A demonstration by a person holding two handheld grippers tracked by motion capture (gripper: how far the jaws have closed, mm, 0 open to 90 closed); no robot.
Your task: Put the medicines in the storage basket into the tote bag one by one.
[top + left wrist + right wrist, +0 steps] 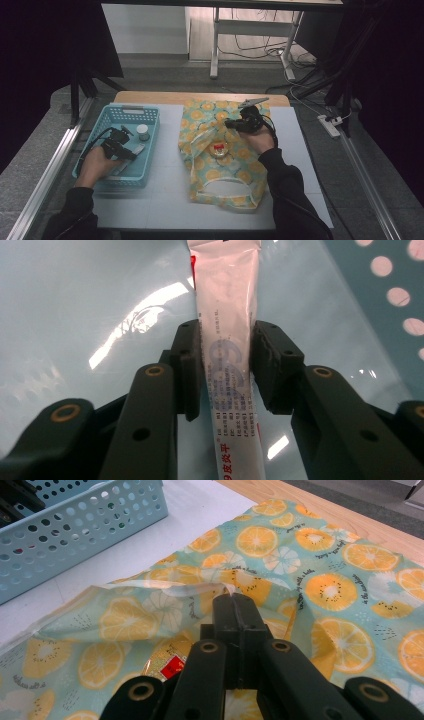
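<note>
A white tube (225, 290) with printed text lies on the floor of the blue basket (152, 145). My left gripper (227, 357) stands over it with a pad pressed against each side. In the high view the left gripper (131, 152) reaches into the basket near the tube (136, 149). My right gripper (235, 602) is shut on a fold at the mouth of the orange-slice patterned bag (325, 580), lifting that edge. The high view shows the right gripper (229, 122) over the bag (220, 180). A round packet with a red label (219, 149) lies in the opening.
A small jar with a white lid (143, 132) stands in the basket beside the left gripper. The basket wall (75, 530) lies across the white mat (190, 510) from the bag. The wooden table edge (310, 505) runs behind the bag.
</note>
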